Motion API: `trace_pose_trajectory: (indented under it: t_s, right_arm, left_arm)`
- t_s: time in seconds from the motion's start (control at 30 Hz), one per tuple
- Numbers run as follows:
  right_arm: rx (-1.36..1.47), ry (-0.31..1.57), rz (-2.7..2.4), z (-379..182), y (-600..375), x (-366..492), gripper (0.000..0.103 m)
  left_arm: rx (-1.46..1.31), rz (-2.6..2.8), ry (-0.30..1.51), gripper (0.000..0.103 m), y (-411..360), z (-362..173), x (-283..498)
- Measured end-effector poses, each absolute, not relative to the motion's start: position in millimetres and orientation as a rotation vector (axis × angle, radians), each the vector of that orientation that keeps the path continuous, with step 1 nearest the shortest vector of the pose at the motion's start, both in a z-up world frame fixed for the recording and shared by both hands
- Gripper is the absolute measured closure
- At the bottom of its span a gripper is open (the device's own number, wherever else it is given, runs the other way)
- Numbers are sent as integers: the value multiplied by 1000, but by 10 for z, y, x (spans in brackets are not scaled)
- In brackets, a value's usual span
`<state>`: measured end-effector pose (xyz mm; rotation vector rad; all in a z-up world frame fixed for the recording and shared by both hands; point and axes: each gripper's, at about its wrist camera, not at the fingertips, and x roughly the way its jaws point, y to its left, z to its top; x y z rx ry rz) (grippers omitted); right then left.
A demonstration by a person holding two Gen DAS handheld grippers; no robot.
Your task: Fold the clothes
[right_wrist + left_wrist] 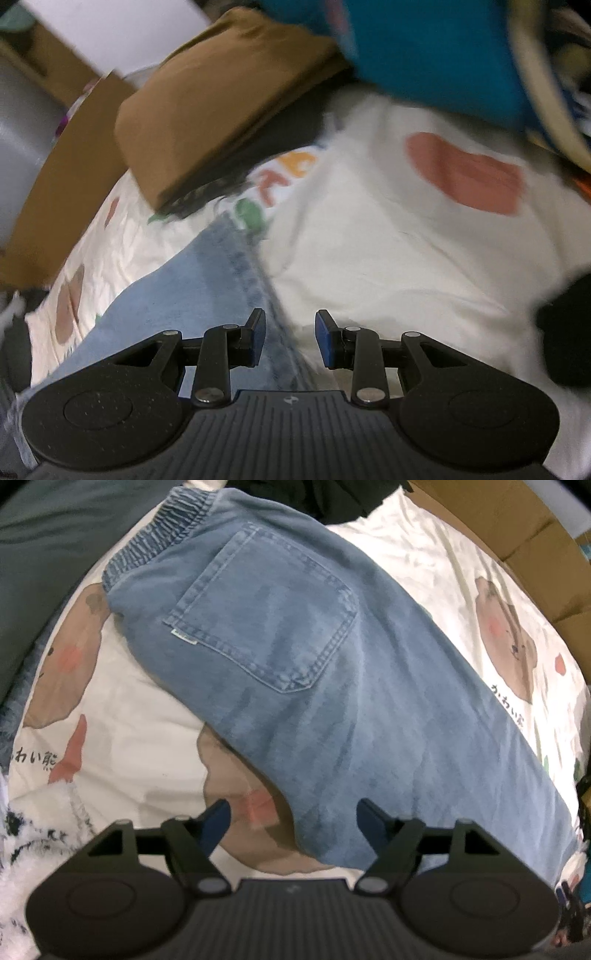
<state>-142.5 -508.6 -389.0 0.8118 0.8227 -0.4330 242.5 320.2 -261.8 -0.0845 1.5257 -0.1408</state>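
Both grippers released above faded blue denim trousers on a cream cartoon-bear bedsheet.

Left gripper (pixel 291 818): jaws spread wide, empty, above the faded blue denim trousers (pixel 314 672) lying across the cream cartoon-bear bedsheet (pixel 122 701). Right gripper (pixel 290 338): jaws part-open, nothing gripped, over the trousers' seamed edge (pixel 243 266). Folded brown garment (pixel 207 96) lies near the sheet's far edge.

Blue denim pants (pixel 332 686), pocket up, lie flat across the bedsheet (pixel 129 701).
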Motion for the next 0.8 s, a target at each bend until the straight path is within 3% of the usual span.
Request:
trace_pose_trajectory:
  t_s: [0.27,0.47,0.57,0.6,0.7,0.8]
  right_arm:
    - [723,883,-367,-4103,-4993,-1055,71]
    - [659,886,-352,-4103,-4892,-1006,64]
    - [630,896,-346,-4092,-4882,-995,71]
    - [623,902,-345,-4084,-4888,-992,81]
    - [611,895,-318,-3976,-4895,-1011,94]
    - [565,851,-253,-3761,-4826,-1046,94]
  left_arm:
    - [-56,-139,1522,26,3159,-2535,2419]
    - [-53,-126,1522,26,3141,-2546,2394]
    - [-39,-135,1524,26,3106,-2558,2379]
    - [-36,-138,1523,26,3095,-2557,2374]
    - [-38,-145,1511,26,3078,-2530,2369]
    - [-40,-146,1501,26,3083,-2501,2361]
